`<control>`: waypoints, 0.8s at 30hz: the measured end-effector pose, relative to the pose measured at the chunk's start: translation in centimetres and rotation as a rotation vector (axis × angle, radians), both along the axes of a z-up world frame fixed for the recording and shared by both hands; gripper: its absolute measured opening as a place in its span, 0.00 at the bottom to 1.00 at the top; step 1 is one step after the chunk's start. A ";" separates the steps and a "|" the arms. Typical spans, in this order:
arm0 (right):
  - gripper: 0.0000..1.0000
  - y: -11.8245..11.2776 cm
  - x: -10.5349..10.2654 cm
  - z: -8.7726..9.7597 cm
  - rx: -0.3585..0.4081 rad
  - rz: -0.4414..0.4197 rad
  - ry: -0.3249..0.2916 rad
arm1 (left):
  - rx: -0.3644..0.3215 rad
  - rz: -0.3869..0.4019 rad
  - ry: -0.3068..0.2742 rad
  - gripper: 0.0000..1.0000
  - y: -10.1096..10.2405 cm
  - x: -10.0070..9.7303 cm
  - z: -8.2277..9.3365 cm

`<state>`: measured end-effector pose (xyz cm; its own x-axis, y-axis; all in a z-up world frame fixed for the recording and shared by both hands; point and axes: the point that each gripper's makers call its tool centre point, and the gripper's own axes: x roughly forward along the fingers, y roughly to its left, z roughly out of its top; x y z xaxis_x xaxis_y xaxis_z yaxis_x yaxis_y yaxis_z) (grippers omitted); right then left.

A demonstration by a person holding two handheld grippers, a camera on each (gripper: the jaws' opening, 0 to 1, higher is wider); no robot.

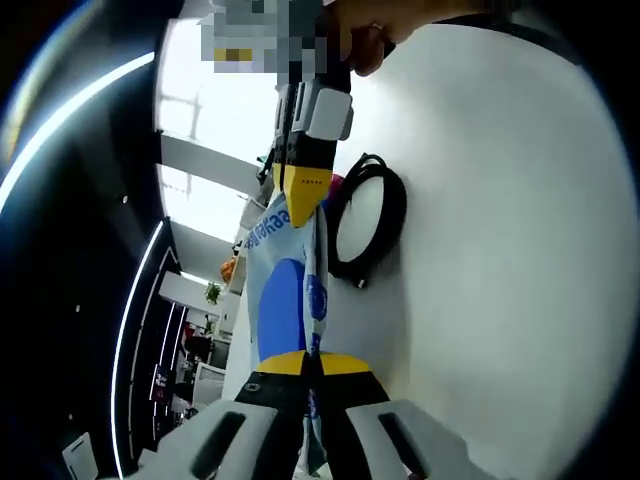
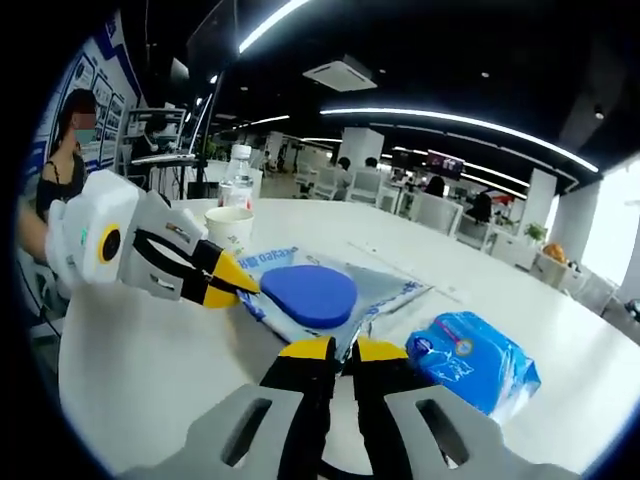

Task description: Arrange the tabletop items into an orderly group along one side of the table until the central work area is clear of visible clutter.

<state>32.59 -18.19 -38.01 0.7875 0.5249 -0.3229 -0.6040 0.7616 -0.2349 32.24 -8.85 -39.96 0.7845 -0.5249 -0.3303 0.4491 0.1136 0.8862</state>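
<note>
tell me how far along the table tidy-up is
Nothing looks grouped yet. In hand: the left gripper and right gripper each pinch an edge of the clear bag, held over the table. Left: the blue wipes pack, paper cup, water bottle and black cable lie scattered.

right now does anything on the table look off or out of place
The clear pouch with the blue oval is off the table, pinched at opposite ends by the left gripper and right gripper. No spill or damage shows.
</note>
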 end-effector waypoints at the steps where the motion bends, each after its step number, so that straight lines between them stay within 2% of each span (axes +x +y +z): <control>1: 0.05 0.0 0.0 0.0 0.000 0.000 -0.001 | 0.000 -0.001 0.000 0.01 0.0 0.0 0.0; 7: 0.05 0.1 -0.4 0.1 0.006 0.002 -0.004 | -0.006 -0.002 -0.001 0.01 0.1 -0.3 0.1; 13: 0.05 0.1 -1.6 -0.3 0.008 0.006 -0.001 | -0.007 -0.013 0.001 0.01 -0.1 -1.3 0.0; 16: 0.05 0.0 -2.1 -0.8 0.015 0.004 0.008 | -0.002 -0.022 0.011 0.01 -0.2 -2.5 -0.6; 21: 0.05 0.0 -2.9 -1.3 -0.034 0.005 -0.003 | -0.006 -0.030 0.020 0.01 -0.4 -3.1 -0.9; 24: 0.05 -0.2 -3.0 -1.4 -0.029 0.004 0.000 | -0.007 -0.034 0.022 0.01 -0.4 -3.3 -0.9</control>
<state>29.58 -18.41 -39.39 0.7854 0.5184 -0.3382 -0.6070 0.7522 -0.2564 28.94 -9.30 -40.86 0.7588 -0.5533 -0.3436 0.4723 0.1043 0.8752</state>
